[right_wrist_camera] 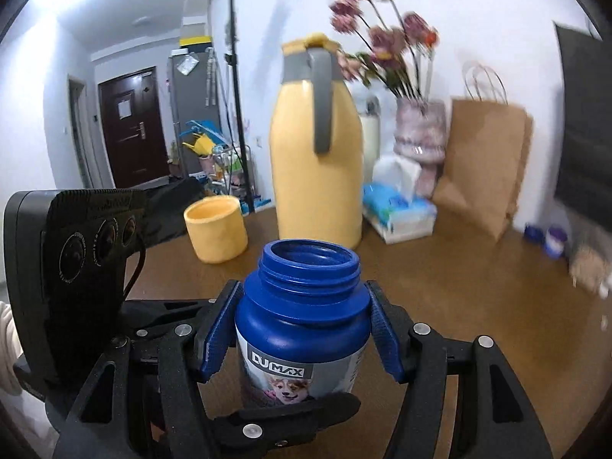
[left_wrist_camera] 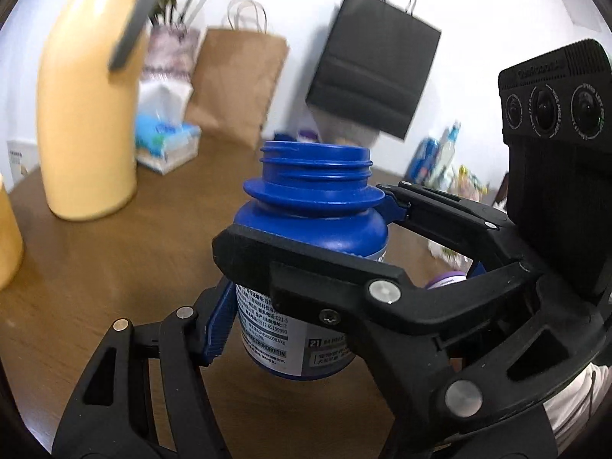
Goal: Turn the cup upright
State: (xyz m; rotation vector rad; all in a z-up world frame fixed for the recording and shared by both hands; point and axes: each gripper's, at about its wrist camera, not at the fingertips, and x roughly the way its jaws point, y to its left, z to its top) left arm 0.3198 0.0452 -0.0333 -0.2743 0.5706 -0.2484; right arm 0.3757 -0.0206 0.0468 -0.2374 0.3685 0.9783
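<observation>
The right claw [right_wrist_camera: 302, 338] is clenched on the blue plastic jar [right_wrist_camera: 302, 306] that serves as the task's cup. Its blue ribbed pads [right_wrist_camera: 218, 338] press on the shoulder from opposite sides, just under the collar.

The left claw [left_wrist_camera: 302, 317] grips lower down. In the left wrist view one blue pad [left_wrist_camera: 220, 321] bears on the edge of the printed label, and the opposite finger is hidden behind the right claw. In the right wrist view a black finger crosses the front of the label. We judge this claw to be clamped on the jar as well.

The jar stands mouth up, its open threaded neck level, over the brown wooden worktop [right_wrist_camera: 459, 306]. We cannot tell whether its base rests on the surface.

We judge the flip to be essentially complete, which leaves setting down and letting go.

1. We lower the jar with its axis vertical until the base seats flat.
2. We open one claw first. The other steadies the jar.
3. We draw each claw straight back along its fingers, so that no pad drags the collar or label sideways.

The tall yellow plastic jug with a grey handle [right_wrist_camera: 317, 160] and the short yellow beaker [right_wrist_camera: 216, 229] stand near, behind the jar. We therefore avoid pushing the jar forward.
</observation>
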